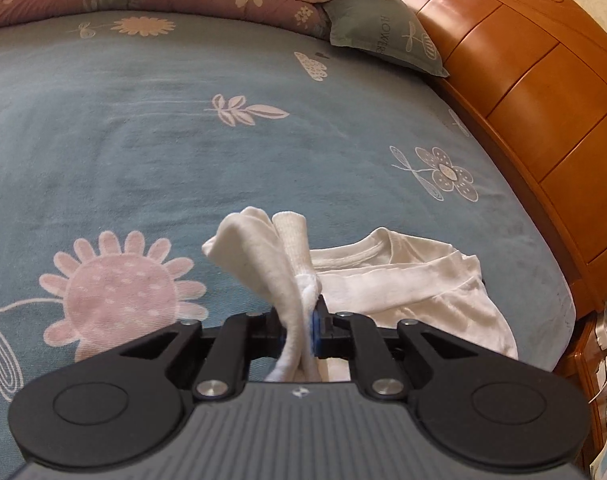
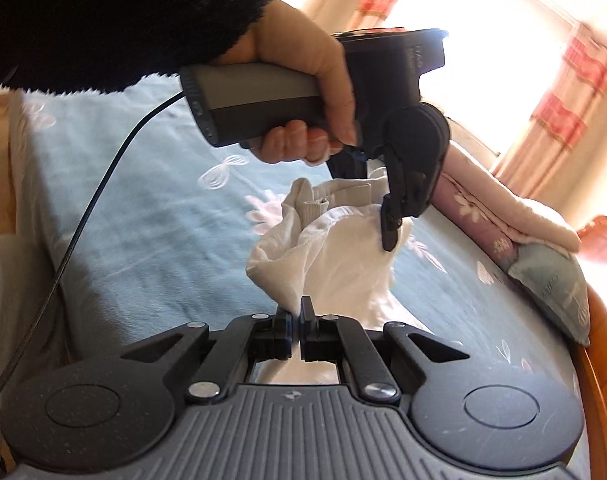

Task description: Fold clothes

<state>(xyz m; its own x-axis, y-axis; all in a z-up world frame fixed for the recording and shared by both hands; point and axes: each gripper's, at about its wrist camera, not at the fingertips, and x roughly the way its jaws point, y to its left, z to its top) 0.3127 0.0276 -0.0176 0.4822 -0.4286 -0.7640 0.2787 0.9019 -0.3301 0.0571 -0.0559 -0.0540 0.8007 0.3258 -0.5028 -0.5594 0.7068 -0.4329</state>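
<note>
While angled down over the bed (image 1: 143, 140) | both claws, left claw (image 1: 299, 320) and right claw (image 2: 295, 312), clamped on white garment (image 1: 403, 280)

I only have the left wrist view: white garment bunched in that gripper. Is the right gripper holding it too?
Observer: Yes. The right gripper is shut on a corner of the garment.
Reviewer: Is the left gripper near it?
Observer: It hangs beyond the right one, pinching the far side of the same garment.
Reviewer: Who holds it?
Observer: A hand in a dark fuzzy sleeve grips its handle.
</note>
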